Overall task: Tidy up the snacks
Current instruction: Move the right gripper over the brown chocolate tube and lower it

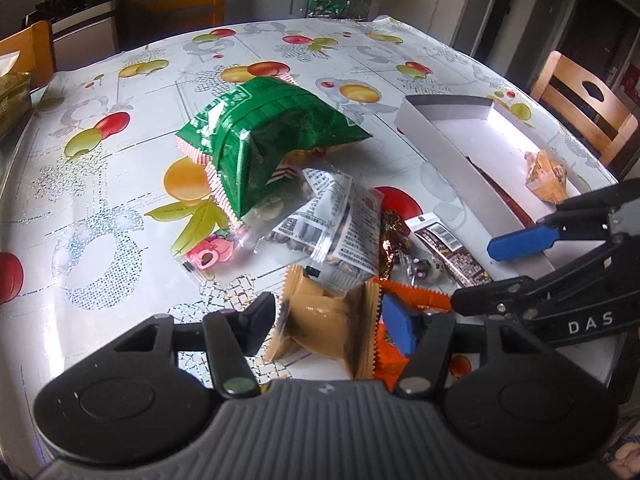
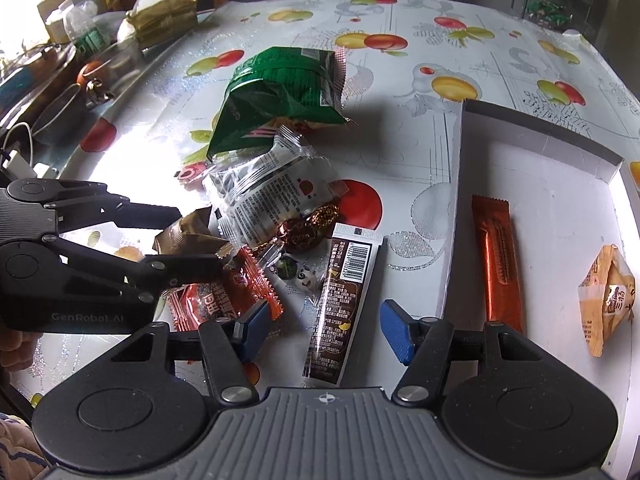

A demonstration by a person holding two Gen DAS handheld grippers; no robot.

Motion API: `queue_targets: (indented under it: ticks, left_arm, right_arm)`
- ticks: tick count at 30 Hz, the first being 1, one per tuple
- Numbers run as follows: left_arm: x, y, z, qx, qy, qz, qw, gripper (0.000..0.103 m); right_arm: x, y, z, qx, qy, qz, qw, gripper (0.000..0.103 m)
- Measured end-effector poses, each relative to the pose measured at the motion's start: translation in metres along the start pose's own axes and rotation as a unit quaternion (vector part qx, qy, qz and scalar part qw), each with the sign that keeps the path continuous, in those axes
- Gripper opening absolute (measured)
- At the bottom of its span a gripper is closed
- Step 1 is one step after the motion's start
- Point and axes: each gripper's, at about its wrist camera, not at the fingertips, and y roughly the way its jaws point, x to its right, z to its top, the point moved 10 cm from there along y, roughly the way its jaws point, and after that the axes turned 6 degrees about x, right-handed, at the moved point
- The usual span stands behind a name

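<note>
Snacks lie heaped on a fruit-print tablecloth (image 1: 120, 184) beside a shallow white box (image 2: 560, 184). The left gripper (image 1: 332, 320) has a tan wafer packet (image 1: 326, 322) between its fingers, seemingly pinched, though blur hides the contact. The right gripper (image 2: 324, 330) stands apart, straddling a brown bar wrapper (image 2: 340, 304) without touching it. An orange bar (image 2: 498, 260) and a small tan packet (image 2: 606, 300) lie in the box.
</note>
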Motion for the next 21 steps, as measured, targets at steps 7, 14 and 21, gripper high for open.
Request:
queue_targets:
  ticks: [7, 14, 21]
  left_arm:
    - [-0.009, 0.003, -0.004, -0.012, -0.015, 0.007, 0.9998, 0.058]
    - [-0.01, 0.006, -0.007, -0.015, -0.011, 0.011, 0.9998, 0.058]
    - [-0.004, 0.01, -0.005, -0.014, 0.01, 0.013, 0.9998, 0.058]
  right_arm:
    - [0.002, 0.003, 0.0, -0.004, 0.0, -0.005, 1.0, 0.062]
    - [0.002, 0.005, -0.002, -0.008, -0.004, -0.006, 1.0, 0.062]
    - [0.003, 0.009, -0.002, -0.01, -0.009, -0.008, 1.0, 0.062]
